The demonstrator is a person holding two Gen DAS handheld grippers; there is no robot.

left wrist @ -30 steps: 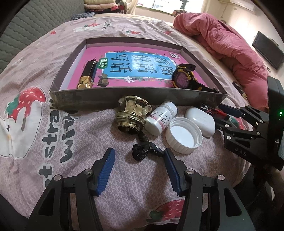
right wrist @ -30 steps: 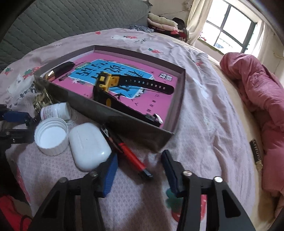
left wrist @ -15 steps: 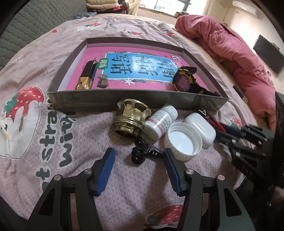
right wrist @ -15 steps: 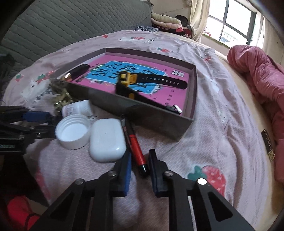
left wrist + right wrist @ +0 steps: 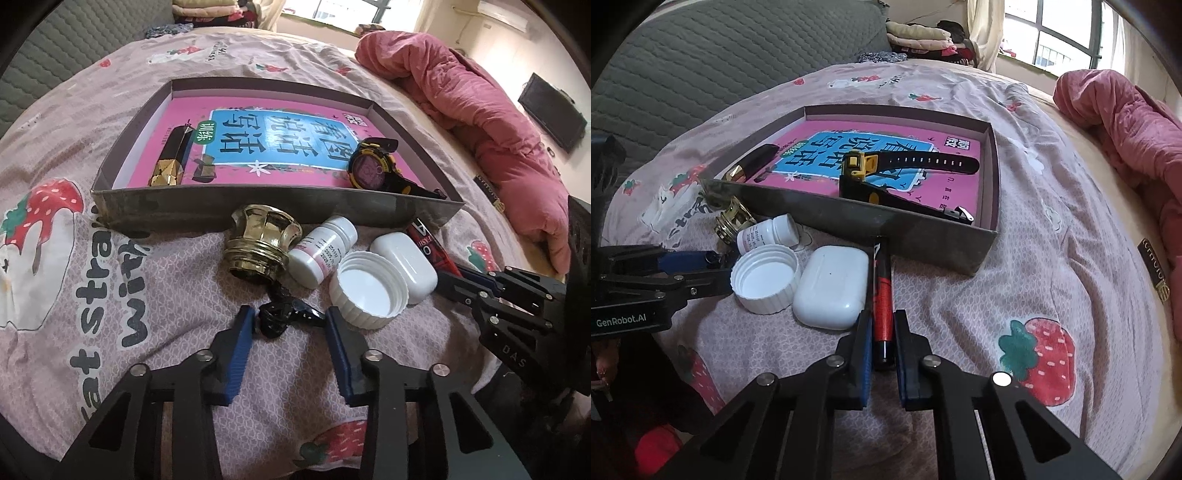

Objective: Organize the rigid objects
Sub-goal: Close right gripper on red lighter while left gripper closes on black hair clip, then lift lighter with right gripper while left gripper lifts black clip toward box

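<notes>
- Right gripper [image 5: 882, 332]: blue pads clamped tight on the lower end of the red-and-black pen [image 5: 882, 295]; pen lies on the bed, far tip at the box's front wall.
- Left gripper [image 5: 290, 325]: jaws closing, partway in. Small black glossy clip-like object [image 5: 282, 317] sits between the pads; left pad looks to touch it, right pad just short.
- Just beside the pen, left: white rounded plastic earbud case [image 5: 831, 286], then white ribbed plastic bottle cap [image 5: 764, 278], open side up.
- Behind the cap: small white pill bottle w/ pink label [image 5: 321, 251] on its side, touching the gold metal fluted knob-shaped lid [image 5: 264, 240].
- Shallow grey cardboard box [image 5: 258, 210] beyond them, lined w/ pink book w/ blue title panel [image 5: 280, 140].
- In the box: black-and-yellow digital wristwatch [image 5: 373, 171] at right; black-and-gold faceted lipstick tube [image 5: 171, 162] at left.
- Surface: bed w/ pink strawberry-print sheet [image 5: 1034, 295], rumpled.
- Room: pink crumpled quilt [image 5: 480, 110] at far right, grey quilted headboard [image 5: 720, 48] at left, window [image 5: 1056, 33] behind, dark wall TV [image 5: 552, 110] in left wrist view.
</notes>
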